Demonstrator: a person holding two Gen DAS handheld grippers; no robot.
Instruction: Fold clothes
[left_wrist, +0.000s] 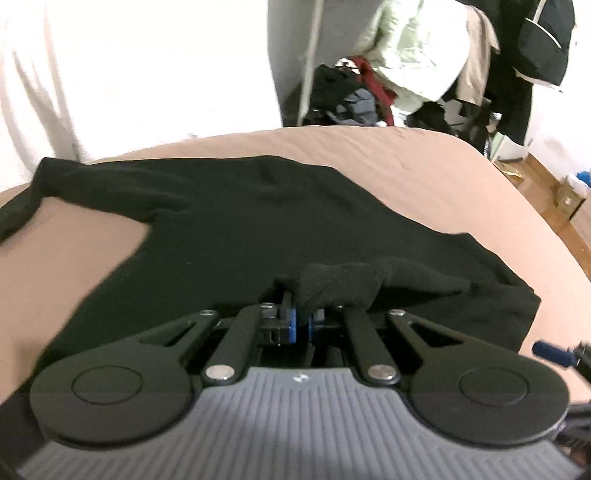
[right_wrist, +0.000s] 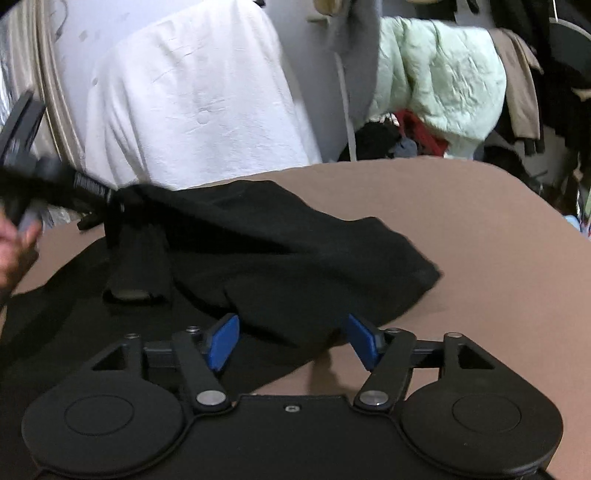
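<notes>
A black garment (left_wrist: 240, 229) lies spread on a tan bed (left_wrist: 406, 166), one sleeve stretched to the far left. My left gripper (left_wrist: 303, 325) is shut on a bunched fold of its near edge, the blue pads pinching the cloth. In the right wrist view the same garment (right_wrist: 295, 251) is lifted at the left, where the left gripper (right_wrist: 114, 203) and a hand (right_wrist: 14, 247) hold it up. My right gripper (right_wrist: 291, 343) is open, its blue pads wide apart. The cloth's near edge lies between them, untouched. One blue right fingertip (left_wrist: 550, 350) shows at the left view's edge.
A white draped cloth (right_wrist: 192, 96) stands behind the bed (right_wrist: 480, 229). A pale green jacket (right_wrist: 436, 81) and dark coats hang at the back right above a pile of clothes (left_wrist: 354, 96). Wooden floor with boxes (left_wrist: 554, 195) lies past the bed's right edge.
</notes>
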